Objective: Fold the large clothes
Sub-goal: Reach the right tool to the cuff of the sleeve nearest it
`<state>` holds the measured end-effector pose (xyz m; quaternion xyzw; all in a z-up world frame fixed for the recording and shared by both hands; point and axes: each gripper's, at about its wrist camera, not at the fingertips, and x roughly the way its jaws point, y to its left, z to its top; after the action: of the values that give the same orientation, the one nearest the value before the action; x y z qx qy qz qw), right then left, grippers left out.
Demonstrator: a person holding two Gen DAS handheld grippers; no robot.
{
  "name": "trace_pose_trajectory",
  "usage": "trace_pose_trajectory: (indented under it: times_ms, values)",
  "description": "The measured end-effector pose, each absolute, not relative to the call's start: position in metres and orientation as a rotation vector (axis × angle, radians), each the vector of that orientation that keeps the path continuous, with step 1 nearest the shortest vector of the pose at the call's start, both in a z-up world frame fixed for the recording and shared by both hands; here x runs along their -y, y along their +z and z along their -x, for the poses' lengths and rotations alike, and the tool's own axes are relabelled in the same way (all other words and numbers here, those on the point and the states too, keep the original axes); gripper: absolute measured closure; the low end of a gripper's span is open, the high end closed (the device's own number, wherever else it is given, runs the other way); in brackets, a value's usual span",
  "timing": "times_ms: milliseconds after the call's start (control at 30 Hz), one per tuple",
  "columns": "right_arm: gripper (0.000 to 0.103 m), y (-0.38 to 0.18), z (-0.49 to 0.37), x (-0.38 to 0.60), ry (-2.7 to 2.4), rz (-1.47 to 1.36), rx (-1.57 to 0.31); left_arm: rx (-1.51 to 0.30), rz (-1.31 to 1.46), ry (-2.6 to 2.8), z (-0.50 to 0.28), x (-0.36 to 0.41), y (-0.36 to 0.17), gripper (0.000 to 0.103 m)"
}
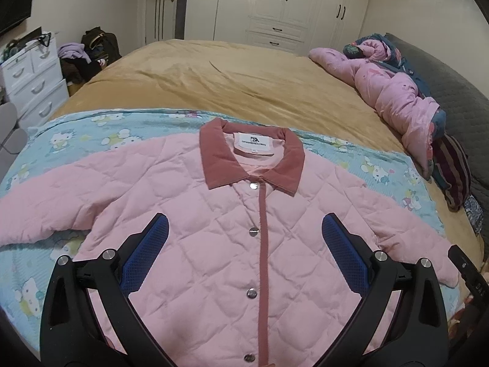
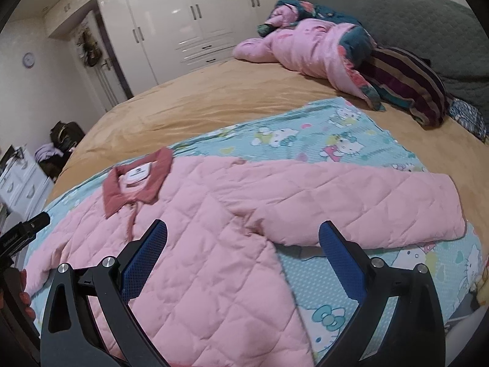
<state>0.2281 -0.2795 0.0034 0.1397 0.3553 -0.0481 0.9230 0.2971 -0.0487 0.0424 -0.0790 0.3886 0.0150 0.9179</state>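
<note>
**Pink jacket laid flat on the bed, both tongs spread wide above it**

The pink quilted jacket (image 1: 214, 244) lies face up on a blue cartoon-print sheet (image 1: 76, 140), which is spread over the tan bedcover (image 1: 214, 79). Its front is snapped shut along a dusty-rose placket, and the rose collar (image 1: 253, 165) lies at the end of the jacket farther from the tongs, with a white label showing inside it. Both sleeves are stretched out sideways from the body of the jacket.

The left gripper (image 1: 246, 235) hangs over the jacket's chest, with the placket running between its blue-padded fingers (image 1: 146, 250). Its jaws are wide apart and hold nothing.

The right gripper (image 2: 243, 238) sits over the jacket's side, at the armpit below one outstretched sleeve (image 2: 366, 205). Its jaws are also wide apart and empty; whether the pads touch the cloth cannot be told.

Beyond the jacket, a rumpled pink quilt (image 2: 308, 42) is heaped against the grey headboard (image 2: 428, 30), with a striped cloth (image 2: 406, 82) just beside it. White wardrobes (image 1: 284, 3) stand past the far edge of the bed, and a white drawer unit (image 1: 33, 76) stands off the bed's side.
</note>
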Motion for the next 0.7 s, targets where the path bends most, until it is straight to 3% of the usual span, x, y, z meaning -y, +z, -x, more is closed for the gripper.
trace_pose_trajectory:
  times_ms: [700]
  values:
    - [0.004,-0.085,-0.246,0.400,-0.414,-0.550,-0.798,-0.901,0.078,-0.029,-0.341,0.092,-0.042,0.009]
